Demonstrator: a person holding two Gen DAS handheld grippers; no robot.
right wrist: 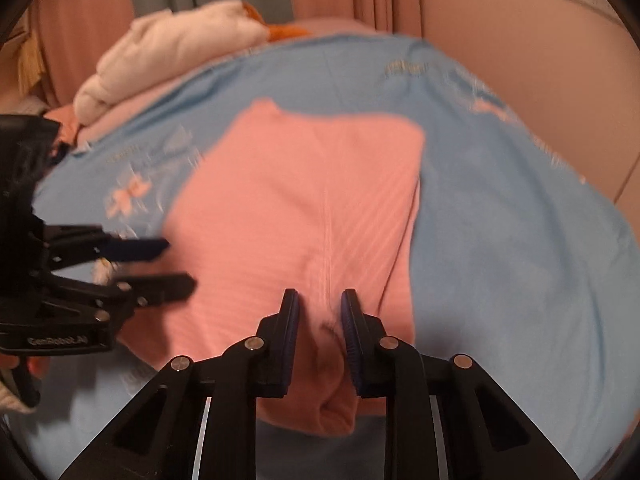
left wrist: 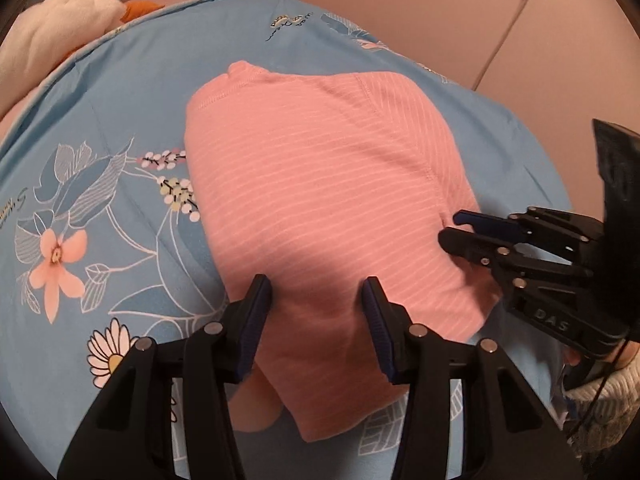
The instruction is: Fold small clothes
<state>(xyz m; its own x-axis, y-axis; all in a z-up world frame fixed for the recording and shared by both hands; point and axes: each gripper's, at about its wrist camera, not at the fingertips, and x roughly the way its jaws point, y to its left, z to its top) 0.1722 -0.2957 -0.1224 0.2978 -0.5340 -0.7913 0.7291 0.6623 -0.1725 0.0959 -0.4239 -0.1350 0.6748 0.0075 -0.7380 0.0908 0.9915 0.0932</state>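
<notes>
A pink garment with thin white stripes (left wrist: 320,168) (right wrist: 304,200) lies folded into a rough rectangle on a blue floral bedsheet (left wrist: 120,120) (right wrist: 500,220). My left gripper (left wrist: 316,292) hangs over its near edge. Its jaws stand apart with the cloth lying between and below them, unpinched. From the right wrist view the left gripper (right wrist: 176,264) shows side-on at the garment's left edge, fingers apart. My right gripper (right wrist: 320,312) has narrow jaws with a bunched ridge of pink cloth pressed between the pads. It appears as well at the garment's right edge (left wrist: 452,228). The right wrist view is blurred.
A white bundle of cloth with an orange piece (left wrist: 60,24) (right wrist: 172,48) lies at the far left of the bed. A pale wall with a white cable (left wrist: 504,36) runs behind the bed on the right. A hand in a knit sleeve (left wrist: 600,384) holds the right gripper.
</notes>
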